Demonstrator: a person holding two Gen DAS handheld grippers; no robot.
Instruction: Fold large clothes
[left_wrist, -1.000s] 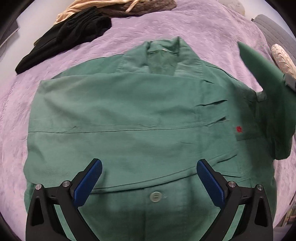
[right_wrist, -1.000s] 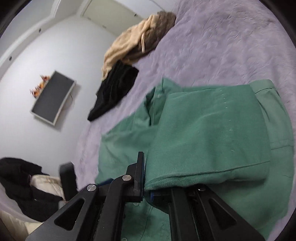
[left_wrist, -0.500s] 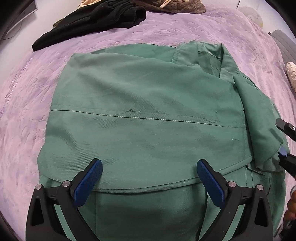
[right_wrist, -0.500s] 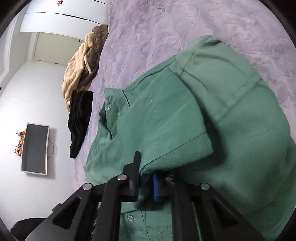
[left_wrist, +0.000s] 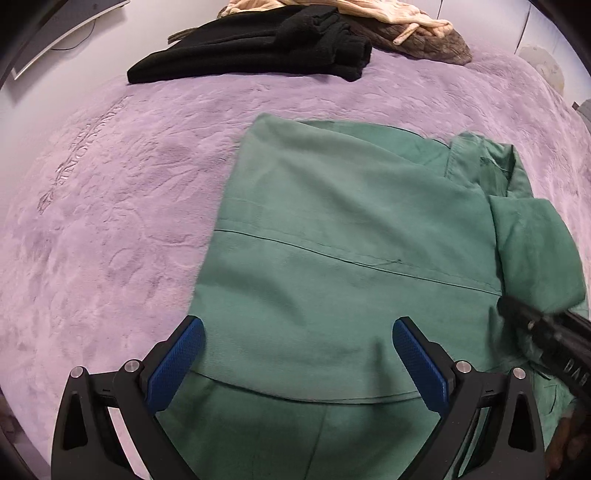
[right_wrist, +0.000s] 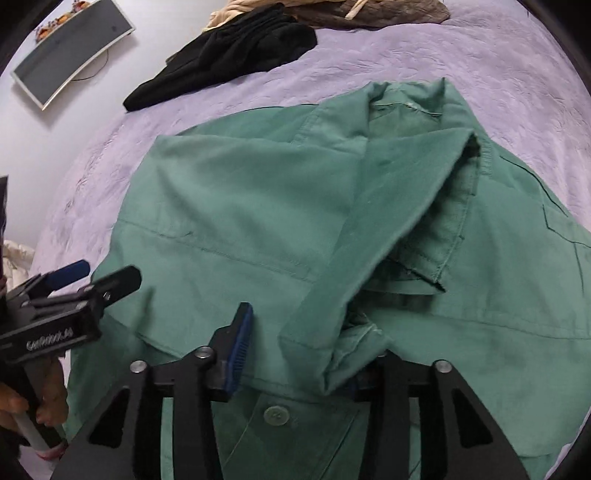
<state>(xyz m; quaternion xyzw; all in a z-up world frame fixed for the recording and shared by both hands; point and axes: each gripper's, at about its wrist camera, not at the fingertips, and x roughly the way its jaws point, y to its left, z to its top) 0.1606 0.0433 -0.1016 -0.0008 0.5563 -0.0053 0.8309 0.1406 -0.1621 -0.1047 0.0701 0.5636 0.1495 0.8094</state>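
Right wrist: matte green shirt (right_wrist: 229, 206) on embossed purple blanket (right_wrist: 406, 48)

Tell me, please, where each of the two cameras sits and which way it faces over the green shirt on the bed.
Left wrist: rides the left gripper, looks steeply down at the green shirt on the purple bedspread; its own blue pads stand apart, the right gripper enters at the right edge.
Right wrist: rides the right gripper, looks down on the folded sleeve; jaws just opened, cuff lying loose between them; the left gripper and a hand show at left.
Shared: shirt, bedspread, black garment.
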